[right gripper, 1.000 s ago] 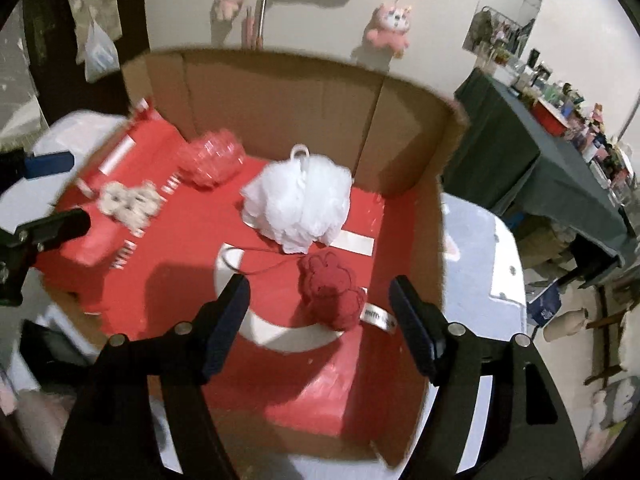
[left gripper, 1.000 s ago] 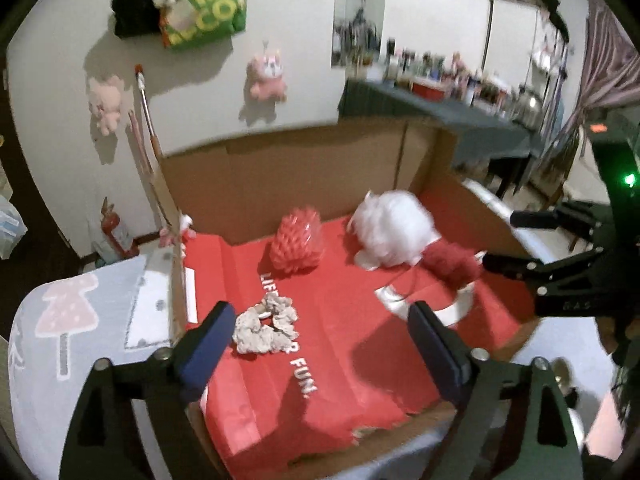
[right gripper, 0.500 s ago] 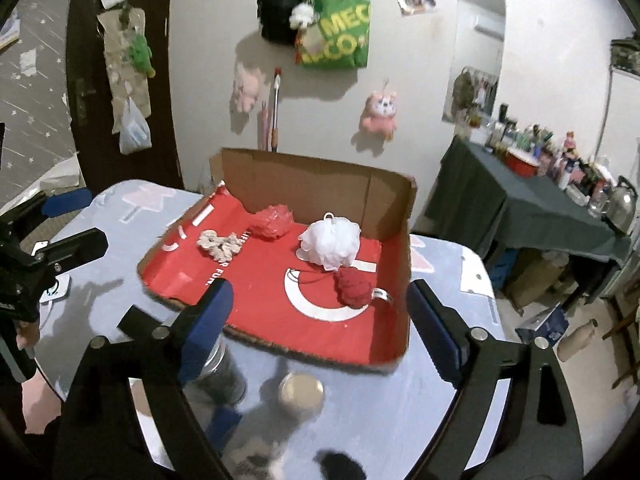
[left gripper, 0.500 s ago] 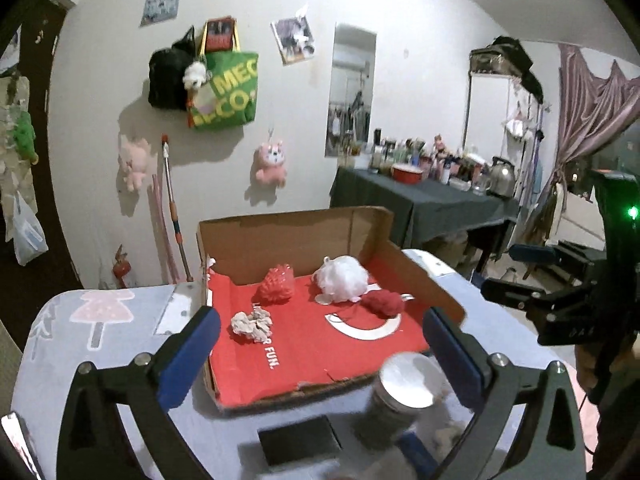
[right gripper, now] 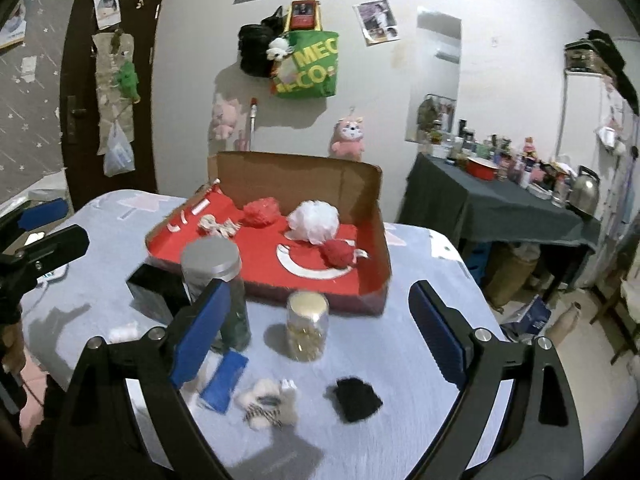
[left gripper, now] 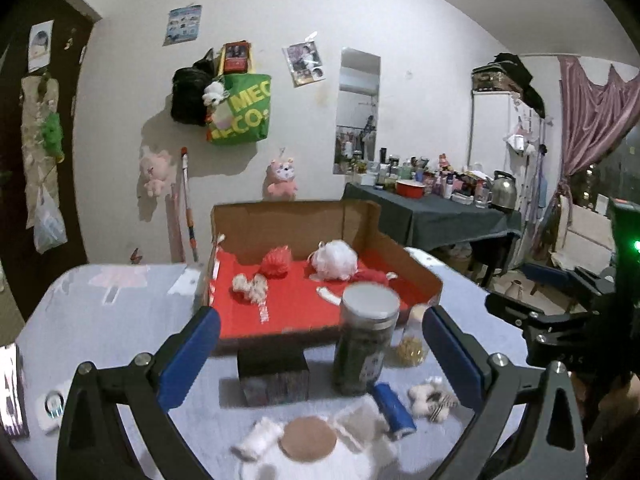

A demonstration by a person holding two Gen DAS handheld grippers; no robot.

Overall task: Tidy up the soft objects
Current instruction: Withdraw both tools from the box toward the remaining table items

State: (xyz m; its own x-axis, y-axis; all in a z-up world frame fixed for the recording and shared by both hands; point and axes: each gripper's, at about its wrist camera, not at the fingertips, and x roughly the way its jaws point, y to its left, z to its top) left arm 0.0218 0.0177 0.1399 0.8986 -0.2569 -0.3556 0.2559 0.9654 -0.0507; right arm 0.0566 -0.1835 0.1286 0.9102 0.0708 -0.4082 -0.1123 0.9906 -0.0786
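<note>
A cardboard box (left gripper: 288, 224) (right gripper: 296, 176) with a red floor stands at the far side of the table. In it lie a red mesh puff (left gripper: 276, 262) (right gripper: 261, 211), a white bath pouf (left gripper: 336, 260) (right gripper: 316, 222), a red plush (right gripper: 338, 254) and a beige scrunchie (left gripper: 250, 286) (right gripper: 218, 225). A striped white plush (left gripper: 430, 398) (right gripper: 266, 400) and a black soft piece (right gripper: 358, 398) lie on the near cloth. My left gripper (left gripper: 320, 344) hangs open and empty above the near table. My right gripper (right gripper: 320, 328) is opening, with nothing held.
In front of the box stand a dark jar with a silver lid (left gripper: 366, 344) (right gripper: 212, 268), a small glass jar (right gripper: 307, 324) and a black box (left gripper: 274, 374). A blue item (right gripper: 224, 380), white fluff (left gripper: 258, 438) and a brown disc (left gripper: 308, 438) lie near.
Both grippers have pulled back from over the box to the near side of the table. The jars and loose items have come into view, and both pairs of jaws stand wider.
</note>
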